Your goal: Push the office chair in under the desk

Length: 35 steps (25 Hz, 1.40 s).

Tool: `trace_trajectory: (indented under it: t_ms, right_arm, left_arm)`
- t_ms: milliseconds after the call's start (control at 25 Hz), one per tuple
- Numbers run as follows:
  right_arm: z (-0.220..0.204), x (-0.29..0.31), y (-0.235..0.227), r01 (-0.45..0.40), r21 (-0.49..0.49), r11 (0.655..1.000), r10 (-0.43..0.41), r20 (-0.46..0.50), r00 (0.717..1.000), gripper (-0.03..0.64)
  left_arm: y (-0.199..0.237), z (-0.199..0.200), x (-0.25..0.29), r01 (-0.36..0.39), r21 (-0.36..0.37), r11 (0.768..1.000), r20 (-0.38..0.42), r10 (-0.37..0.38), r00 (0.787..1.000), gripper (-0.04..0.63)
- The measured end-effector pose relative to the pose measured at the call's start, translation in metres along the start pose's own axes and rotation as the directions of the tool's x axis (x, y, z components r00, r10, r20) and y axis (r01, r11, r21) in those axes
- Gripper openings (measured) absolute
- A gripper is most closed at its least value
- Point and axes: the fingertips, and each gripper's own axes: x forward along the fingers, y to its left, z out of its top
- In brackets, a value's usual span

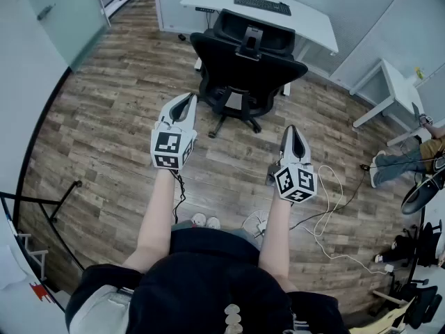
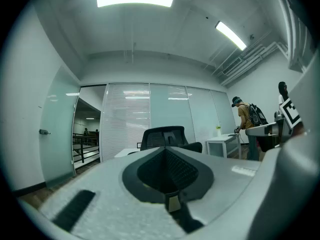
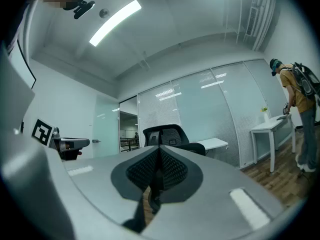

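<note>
A black office chair (image 1: 247,61) stands on the wood floor with its back toward me, pulled out in front of the white desk (image 1: 306,21). A black keyboard (image 1: 262,4) lies on the desk. My left gripper (image 1: 188,99) hangs a short way from the chair's base, shut and empty. To its right my right gripper (image 1: 293,129) is also shut and empty, a little farther from the chair. The left gripper view shows the chair (image 2: 164,136) beyond the left gripper (image 2: 165,149). In the right gripper view the chair (image 3: 165,134) rises past the right gripper (image 3: 159,148).
A small white side table (image 1: 390,82) stands at the right, with a person's legs (image 1: 409,161) beside it. White cables (image 1: 328,209) trail over the floor by my feet. A glass door (image 1: 62,9) and railing are at the left. A person with a backpack (image 3: 300,91) stands at the side table.
</note>
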Motion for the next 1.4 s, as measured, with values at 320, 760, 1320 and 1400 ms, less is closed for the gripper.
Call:
trace_trajectory:
  t_ms: [320, 760, 1320, 1400]
  right_arm:
    - [0.000, -0.005, -0.002, 0.003, 0.009, 1.000, -0.003, 0.001, 1.000, 0.006]
    - [-0.007, -0.007, -0.003, -0.029, 0.006, 1.000, 0.029, -0.009, 1.000, 0.008]
    - [-0.021, -0.013, -0.022, -0.080, 0.037, 0.996, 0.081, -0.021, 0.996, 0.110]
    - [-0.024, -0.012, -0.025, -0.083, 0.040, 0.996, 0.084, -0.027, 0.996, 0.113]
  left_arm:
    - [-0.005, -0.001, -0.004, 0.004, 0.003, 1.000, -0.008, -0.004, 1.000, 0.008]
    - [-0.012, -0.011, -0.006, -0.012, 0.008, 1.000, -0.044, 0.012, 0.999, 0.008]
    - [-0.031, -0.028, -0.020, -0.047, -0.050, 0.998, -0.038, 0.045, 0.998, 0.129]
    - [-0.032, -0.031, -0.020, -0.051, -0.054, 0.997, -0.043, 0.049, 0.998, 0.133]
